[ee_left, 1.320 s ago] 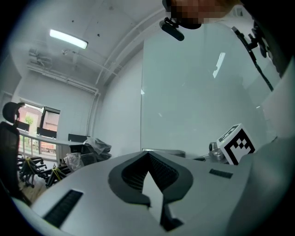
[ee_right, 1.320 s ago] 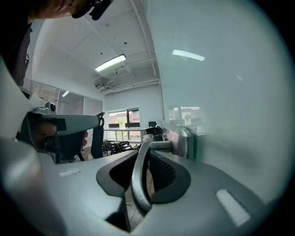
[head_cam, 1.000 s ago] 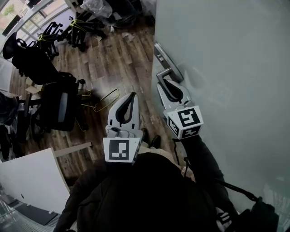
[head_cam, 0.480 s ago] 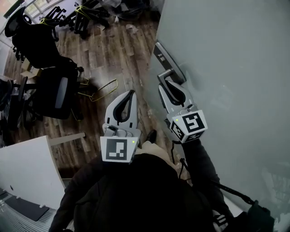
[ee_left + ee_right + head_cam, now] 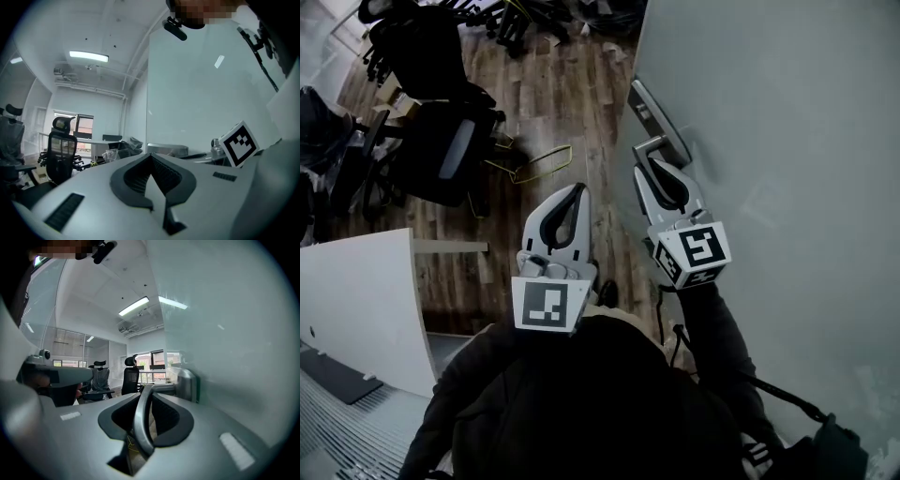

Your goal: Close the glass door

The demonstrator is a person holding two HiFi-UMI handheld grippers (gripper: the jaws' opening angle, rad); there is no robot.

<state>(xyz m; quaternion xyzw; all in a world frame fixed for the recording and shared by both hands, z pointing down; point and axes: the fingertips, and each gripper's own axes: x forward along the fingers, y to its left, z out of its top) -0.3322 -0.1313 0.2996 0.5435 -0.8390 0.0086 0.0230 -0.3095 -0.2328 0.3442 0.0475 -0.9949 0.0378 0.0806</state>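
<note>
The frosted glass door [image 5: 787, 141] fills the right of the head view, with a metal lock plate and lever handle [image 5: 649, 145] on its edge. My right gripper [image 5: 656, 180] is shut on that handle. In the right gripper view the lever handle [image 5: 143, 418] runs down between the jaws, beside the door [image 5: 234, 333]. My left gripper [image 5: 572, 202] hangs a little left of the door, shut with nothing in it. In the left gripper view my left gripper [image 5: 152, 159] points up along the door [image 5: 197, 93].
Black office chairs [image 5: 441, 159] stand on the wooden floor [image 5: 572, 103] at the upper left, with a yellow wire frame [image 5: 534, 159] lying beside them. A white desk [image 5: 356, 309] sits at the lower left. More chairs [image 5: 130, 378] show far off in the right gripper view.
The floor, chairs and white desk have slid to the right and closer in the head view. Both grippers keep their places, the right one still on the handle.
</note>
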